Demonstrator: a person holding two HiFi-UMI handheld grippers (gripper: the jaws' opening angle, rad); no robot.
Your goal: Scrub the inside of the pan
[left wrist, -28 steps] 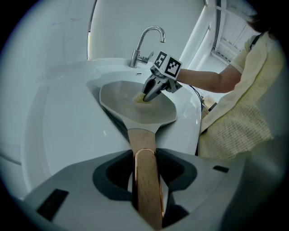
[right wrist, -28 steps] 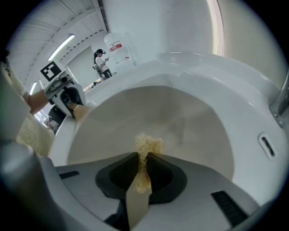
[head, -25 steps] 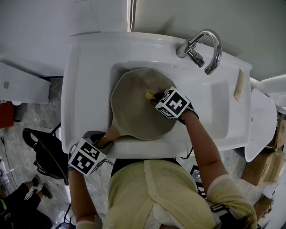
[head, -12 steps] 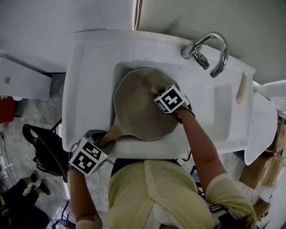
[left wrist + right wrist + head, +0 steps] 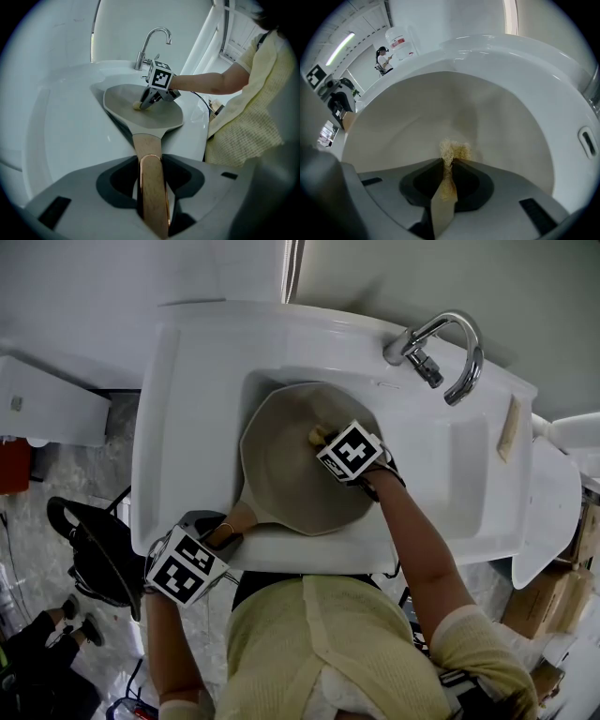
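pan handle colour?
The pan handle is light tan wood, best seen in the left gripper view.

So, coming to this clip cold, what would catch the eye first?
The beige pan lying in the white sink stands out first, filling most of the basin. The right gripper is shut on a yellowish scrubber pressed to the pan's inside, while the left gripper clamps the pan's wooden handle at the sink's near edge. A chrome faucet arches at the back right.
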